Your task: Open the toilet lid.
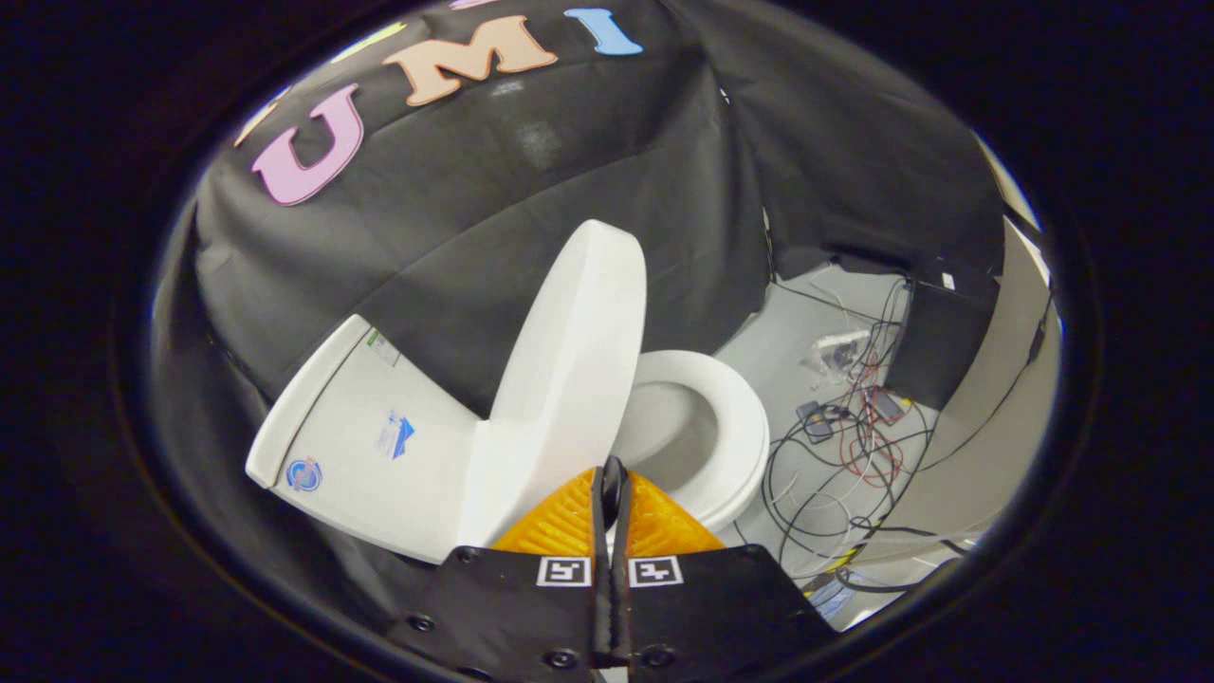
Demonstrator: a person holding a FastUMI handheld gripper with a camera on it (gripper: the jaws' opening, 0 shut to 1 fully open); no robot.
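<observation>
Two orange fingers (569,522) of my tool (612,479) sit clenched together, gripping nothing. Just ahead, the toilet lid (569,379) stands raised, between the tank (370,436) and open seat (730,427).

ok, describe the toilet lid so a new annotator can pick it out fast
Start at the white toilet in front of the black cloth wall. The lid is the flat white oval raised above the bowl, just beyond the shut gripper. Unlike the ring-shaped seat lying flat beside it, it is solid, with no hole.
</observation>
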